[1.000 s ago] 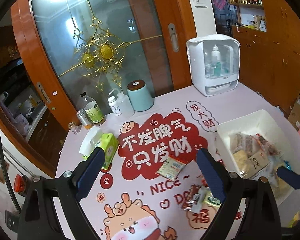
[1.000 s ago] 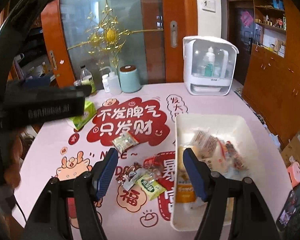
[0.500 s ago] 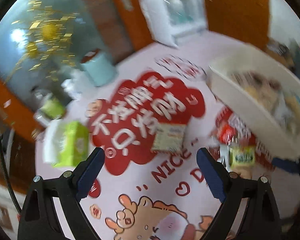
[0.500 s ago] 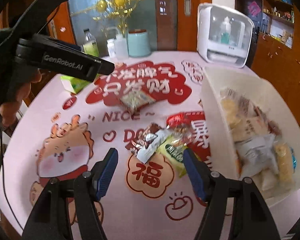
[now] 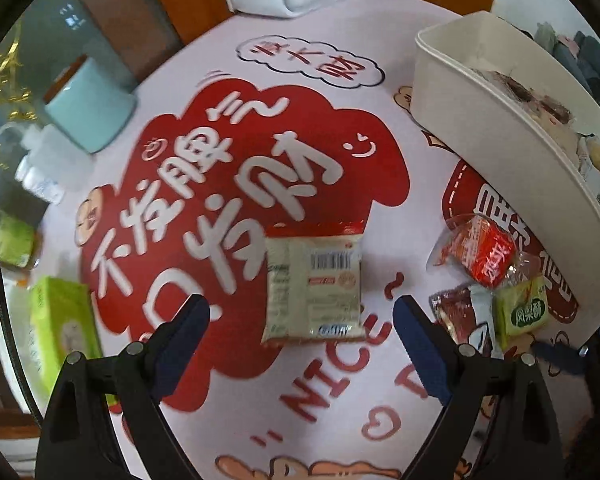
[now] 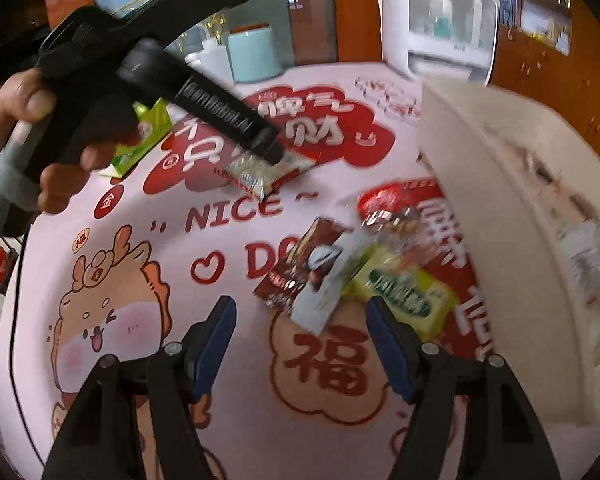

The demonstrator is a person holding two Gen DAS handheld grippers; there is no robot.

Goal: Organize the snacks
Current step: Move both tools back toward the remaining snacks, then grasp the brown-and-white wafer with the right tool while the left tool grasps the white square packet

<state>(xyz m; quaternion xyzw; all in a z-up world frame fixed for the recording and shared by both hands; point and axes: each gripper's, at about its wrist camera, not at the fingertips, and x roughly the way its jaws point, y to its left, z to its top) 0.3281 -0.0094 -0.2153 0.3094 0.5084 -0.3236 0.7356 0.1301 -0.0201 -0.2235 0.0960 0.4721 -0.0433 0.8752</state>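
Observation:
A cream snack packet point(image 5: 314, 280) with a red top edge lies flat on the pink printed mat, just ahead of my open left gripper point(image 5: 300, 320). It also shows in the right wrist view point(image 6: 260, 170), under the left gripper's tip. A brown and white packet point(image 6: 312, 280), a green packet point(image 6: 408, 292) and a red packet point(image 5: 480, 252) lie in a small pile beside the white bin point(image 5: 500, 152), which holds several snacks. My open right gripper point(image 6: 300, 328) hovers just before the brown packet.
A green tissue box point(image 5: 60, 328) lies at the left. A teal canister point(image 5: 88, 108) and white bottles point(image 5: 40, 172) stand at the back left. A white dispenser box point(image 6: 436, 20) stands at the back. The bin wall point(image 6: 480, 200) rises close on the right.
Both grippers have dropped and moved forward toward the table. The left one has closed in on the cream packet, the right one on the pile beside the bin.

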